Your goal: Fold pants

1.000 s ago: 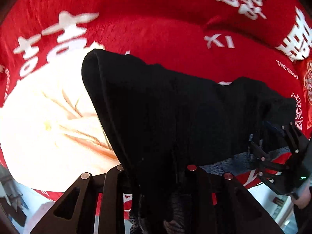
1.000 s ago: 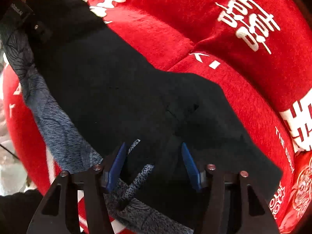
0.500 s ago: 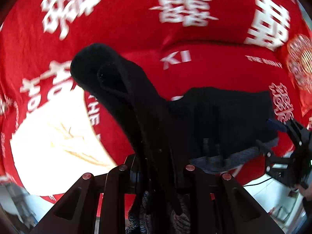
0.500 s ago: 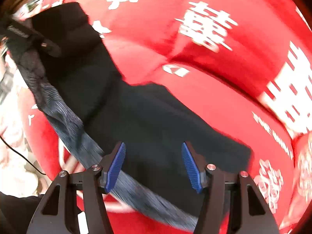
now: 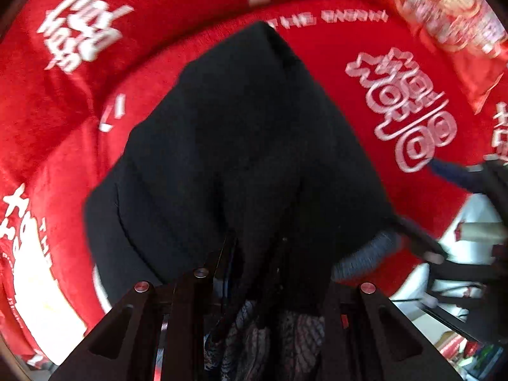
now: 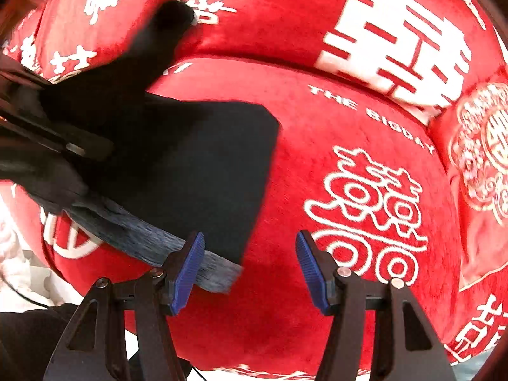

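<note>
The black pants (image 5: pixel 247 146) lie on a red blanket (image 5: pixel 409 73) with white characters. My left gripper (image 5: pixel 254 254) is shut on a bunch of the black fabric, which drapes forward over its fingers and hides the tips. In the right wrist view the pants (image 6: pixel 197 165) show as a folded dark panel with a grey waistband edge (image 6: pixel 152 241) near the front. My right gripper (image 6: pixel 250 266) is open and empty, its blue pads (image 6: pixel 187 266) just in front of the waistband corner. The left gripper (image 6: pixel 63 143) shows there at the left, holding fabric.
The red blanket (image 6: pixel 365 120) covers a rounded cushioned surface, with a raised back part (image 6: pixel 285 9) beyond a crease. White clutter and a cable (image 6: pixel 19 273) lie past the front left edge. In the left wrist view, the other gripper (image 5: pixel 495 190) and white objects sit at the right.
My left gripper has carried the held fabric over to the right across the pants. My right gripper has drawn back and right, off the pants, staying open.
</note>
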`<state>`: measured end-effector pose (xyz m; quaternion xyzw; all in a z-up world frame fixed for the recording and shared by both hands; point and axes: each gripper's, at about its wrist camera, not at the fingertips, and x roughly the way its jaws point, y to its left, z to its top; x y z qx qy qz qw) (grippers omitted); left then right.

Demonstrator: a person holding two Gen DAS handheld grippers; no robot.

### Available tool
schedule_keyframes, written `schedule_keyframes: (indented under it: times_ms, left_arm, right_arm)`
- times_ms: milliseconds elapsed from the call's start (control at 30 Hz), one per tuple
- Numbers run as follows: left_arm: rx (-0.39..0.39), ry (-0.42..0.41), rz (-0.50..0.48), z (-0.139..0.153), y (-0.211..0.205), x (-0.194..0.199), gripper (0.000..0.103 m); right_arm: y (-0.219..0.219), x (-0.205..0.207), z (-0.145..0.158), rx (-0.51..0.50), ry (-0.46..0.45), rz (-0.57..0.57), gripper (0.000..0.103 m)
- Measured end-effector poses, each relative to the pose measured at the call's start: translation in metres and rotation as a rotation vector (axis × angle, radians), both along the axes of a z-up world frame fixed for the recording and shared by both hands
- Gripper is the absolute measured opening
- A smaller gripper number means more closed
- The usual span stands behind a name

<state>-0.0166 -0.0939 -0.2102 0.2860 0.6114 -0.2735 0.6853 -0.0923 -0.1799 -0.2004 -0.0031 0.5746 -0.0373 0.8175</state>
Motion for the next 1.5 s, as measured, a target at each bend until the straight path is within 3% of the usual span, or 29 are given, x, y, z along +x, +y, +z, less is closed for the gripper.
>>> schedule_keyframes:
  times_ms: [100,233,333,433,533,633,733,800,833,933,1033,1100,1167,1267,1333,1367,1433,1467,1500]
  left_arm:
    - [0.072,-0.121,-0.111,-0.009,-0.011,-0.02,0.023]
    - [0.098,-0.173,-0.141,-0.009,-0.009,-0.045,0.048]
    - [0.106,-0.221,-0.136,-0.008,-0.015,-0.061,0.052]
    - [-0.013,-0.141,-0.016,0.0,0.0,-0.051,0.056]
    - [-0.104,-0.103,-0.016,0.007,-0.004,-0.057,0.056]
    - [-0.211,-0.005,0.006,0.028,0.02,-0.064,0.056]
    - [-0.326,0.097,0.116,0.047,0.057,-0.053,0.056]
    - [-0.356,0.127,0.194,0.052,0.077,-0.038,0.056]
    - [-0.368,0.141,0.234,0.053,0.087,-0.031,0.061]
    - [-0.411,0.158,0.321,0.055,0.115,-0.015,0.066]
    - [-0.481,0.17,0.278,0.066,0.124,-0.019,0.066]
    - [-0.475,0.177,0.212,0.068,0.118,-0.031,0.066]
    - [-0.445,0.16,0.207,0.067,0.116,-0.032,0.066]
    - [-0.485,0.177,0.287,0.063,0.122,-0.007,0.066]
    - [-0.493,0.188,0.33,0.049,0.122,0.014,0.088]
    - [-0.487,0.191,0.342,0.04,0.121,0.021,0.091]
    - [-0.405,0.233,0.342,0.002,0.111,0.032,0.091]
    - [-0.322,0.219,0.308,-0.016,0.103,0.03,0.091]
    - [-0.286,0.161,0.255,-0.015,0.095,0.025,0.095]
  right_arm:
    - [-0.015,-0.013,-0.004,0.0,0.002,-0.02,0.064]
    - [-0.034,-0.004,0.009,0.07,-0.05,-0.058,0.064]
    - [-0.041,0.018,0.028,0.105,-0.119,-0.034,0.064]
    - [-0.039,0.05,0.039,0.09,-0.156,0.067,0.064]
    - [-0.037,0.076,0.044,0.069,-0.185,0.193,0.064]
    - [-0.032,0.095,0.047,0.159,-0.195,0.252,0.064]
    - [-0.005,0.104,0.051,0.234,-0.224,0.336,0.064]
    - [0.02,0.103,0.048,0.261,-0.234,0.389,0.064]
    - [0.035,0.105,0.042,0.259,-0.236,0.418,0.064]
    - [0.058,0.106,0.039,0.213,-0.252,0.44,0.064]
    - [0.067,0.106,0.057,0.167,-0.327,0.458,0.064]
    - [0.071,0.109,0.059,0.199,-0.328,0.475,0.07]
    - [0.076,0.114,0.038,0.22,-0.231,0.519,0.074]
    - [0.063,0.113,-0.028,0.115,-0.026,0.511,0.075]
    - [0.033,0.107,-0.033,0.234,-0.066,0.38,0.077]
    - [0.026,0.106,-0.034,0.244,-0.05,0.345,0.077]
    - [0.025,0.104,-0.029,0.226,-0.034,0.333,0.078]
    - [0.025,0.103,-0.027,0.214,-0.026,0.325,0.079]
    - [0.024,0.102,-0.024,0.211,-0.019,0.307,0.079]
